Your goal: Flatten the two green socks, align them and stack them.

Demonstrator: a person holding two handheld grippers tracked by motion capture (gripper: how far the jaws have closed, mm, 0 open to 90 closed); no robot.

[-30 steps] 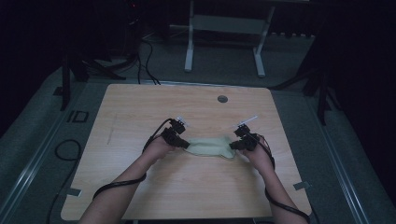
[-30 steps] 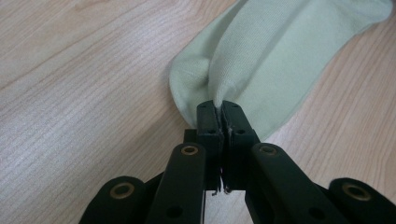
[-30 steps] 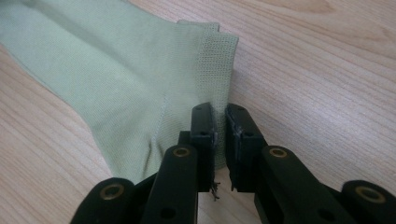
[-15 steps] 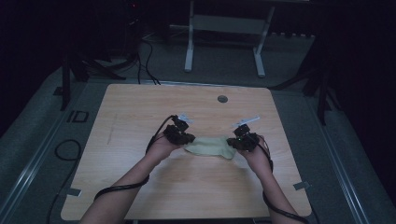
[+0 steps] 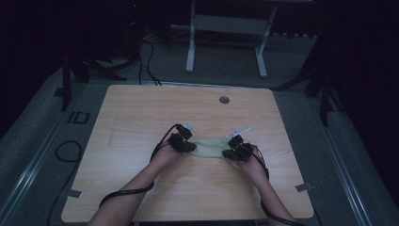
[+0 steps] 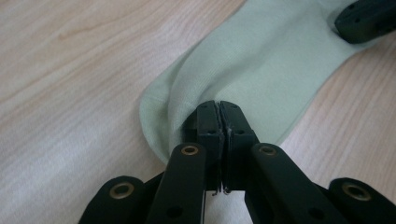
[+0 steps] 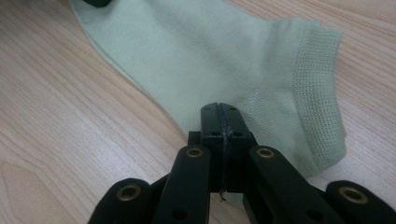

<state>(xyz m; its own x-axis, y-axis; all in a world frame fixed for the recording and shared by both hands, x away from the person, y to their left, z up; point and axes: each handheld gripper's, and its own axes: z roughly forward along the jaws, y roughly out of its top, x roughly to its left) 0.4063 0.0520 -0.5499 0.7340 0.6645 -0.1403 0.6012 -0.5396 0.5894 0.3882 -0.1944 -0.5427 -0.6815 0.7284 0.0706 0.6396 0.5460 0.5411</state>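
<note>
Sock (image 5: 210,148) lies flat near the table's (image 5: 141,108) front edge, long axis left-right; left claw (image 6: 218,106) pinches its toe, right claw (image 7: 219,109) pinches near its cuff.

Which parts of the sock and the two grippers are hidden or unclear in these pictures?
- Left gripper view: the left gripper covers the sock fabric under its fingers.
- Right gripper view: the right gripper hides the near sock edge; the toe end is cut off at the top.
- High view: too dim and small to show the ribbed cuff.
</note>
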